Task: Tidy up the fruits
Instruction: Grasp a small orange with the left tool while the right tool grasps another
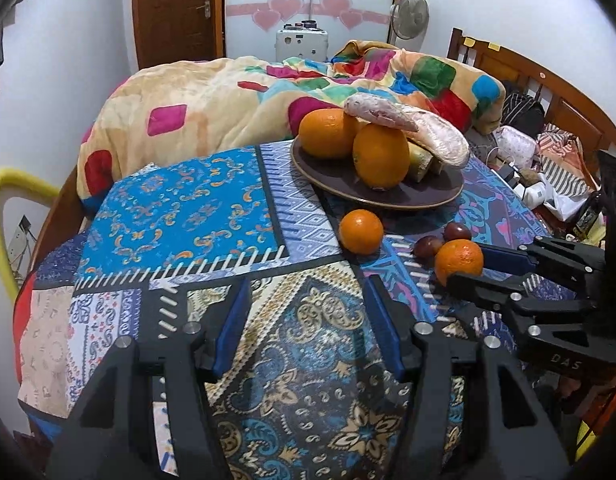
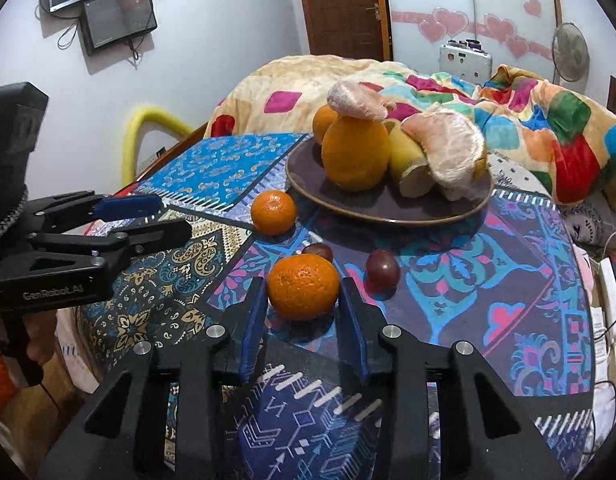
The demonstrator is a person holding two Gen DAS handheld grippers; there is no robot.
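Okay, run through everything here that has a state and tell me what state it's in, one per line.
Right gripper: closed around the near mandarin, on the cloth.
Left gripper: open, empty.
Far mandarin: loose on the cloth, beside the plate.
Two dark round fruits: loose on the cloth.
Plate: loaded with oranges and peeled pomelo segments.
Door: shut.

Matt patterned cloth (image 2: 487, 280), dimpled glossy mandarin (image 2: 303, 286) (smooth plate (image 2: 387, 212))
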